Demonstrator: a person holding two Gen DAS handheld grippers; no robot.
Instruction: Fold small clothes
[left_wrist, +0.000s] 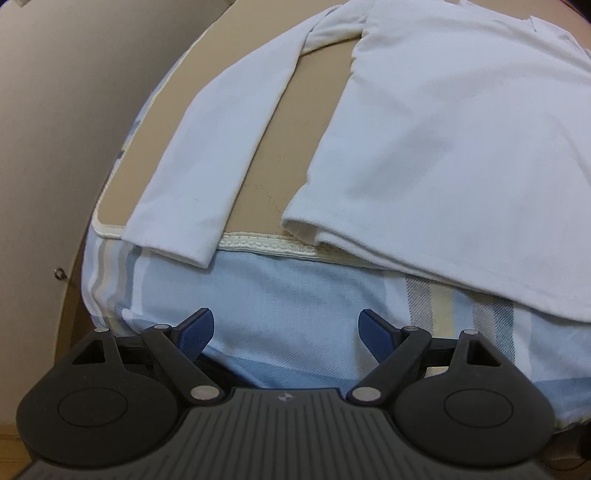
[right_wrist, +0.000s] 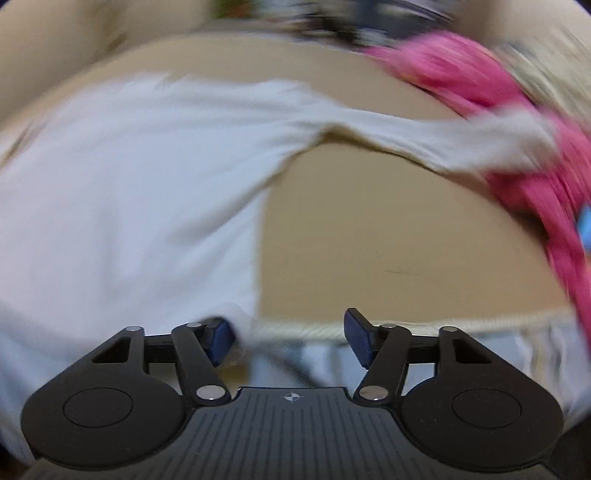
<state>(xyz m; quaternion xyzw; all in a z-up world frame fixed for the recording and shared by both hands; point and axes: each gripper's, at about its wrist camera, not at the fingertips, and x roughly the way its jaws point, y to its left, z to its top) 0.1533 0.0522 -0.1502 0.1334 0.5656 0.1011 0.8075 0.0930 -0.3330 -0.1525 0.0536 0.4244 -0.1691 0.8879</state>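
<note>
Spread left tongs (left_wrist: 286, 334), lengthwise shirt (left_wrist: 443, 147) ahead

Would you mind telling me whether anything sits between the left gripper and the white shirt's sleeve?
Nothing visible does. The left gripper is open over the striped sheet, and the sleeve of the shirt lies just ahead, uncovered.

Tan mat (left_wrist: 314, 122) with cream piped edge (left_wrist: 266, 245) lies on a mattress under a blue striped sheet (left_wrist: 288, 291). Beige wall (left_wrist: 55, 129) at left, small metal hook (left_wrist: 58, 273) on it. Strip of wood floor (left_wrist: 9, 448) at lower left. Soft, even indoor light. Right wrist view motion-blurred; dark clutter (right_wrist: 351, 18) at the far edge, unclear what.
</note>
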